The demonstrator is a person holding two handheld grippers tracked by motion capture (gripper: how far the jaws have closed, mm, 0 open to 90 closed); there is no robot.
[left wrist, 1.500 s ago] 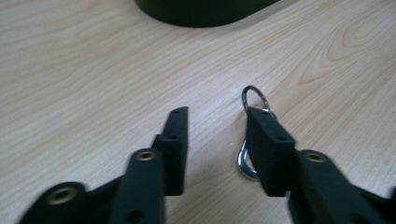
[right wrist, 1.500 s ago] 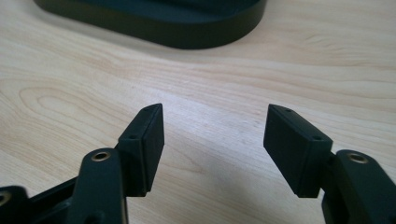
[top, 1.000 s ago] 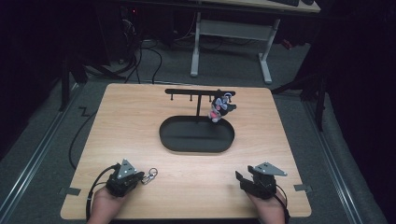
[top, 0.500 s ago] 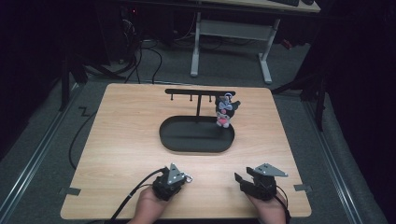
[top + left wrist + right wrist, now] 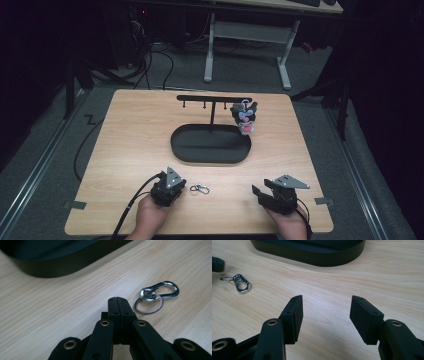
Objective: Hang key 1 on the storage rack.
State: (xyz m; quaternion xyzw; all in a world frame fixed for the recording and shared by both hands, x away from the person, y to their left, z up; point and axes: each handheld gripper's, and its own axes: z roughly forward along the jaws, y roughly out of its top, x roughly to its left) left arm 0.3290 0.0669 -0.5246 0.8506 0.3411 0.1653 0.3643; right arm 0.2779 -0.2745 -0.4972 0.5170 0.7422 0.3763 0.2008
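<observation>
A small silver carabiner with a key ring (image 5: 199, 189) lies on the wooden table (image 5: 135, 135) near the front edge. My left gripper (image 5: 175, 187) sits just left of it, jaws shut with nothing between them; in the left gripper view the clip (image 5: 160, 290) lies just right of the closed tips (image 5: 118, 300). My right gripper (image 5: 259, 193) rests at the front right with its jaws open and empty (image 5: 325, 306); the carabiner (image 5: 241, 284) lies far to its left. A plush keychain (image 5: 244, 118) hangs from the right end of a black hook stand (image 5: 214, 98).
The stand's black oval tray base (image 5: 210, 145) sits mid-table, behind both grippers. A black cable (image 5: 131, 207) trails from the left gripper over the front edge. Desk legs and cables stand on the floor beyond the table.
My left hand has slid rightward along the front edge with the carabiner, then drawn slightly back left, leaving the clip on the table just beside its tips. The right gripper stayed put.
</observation>
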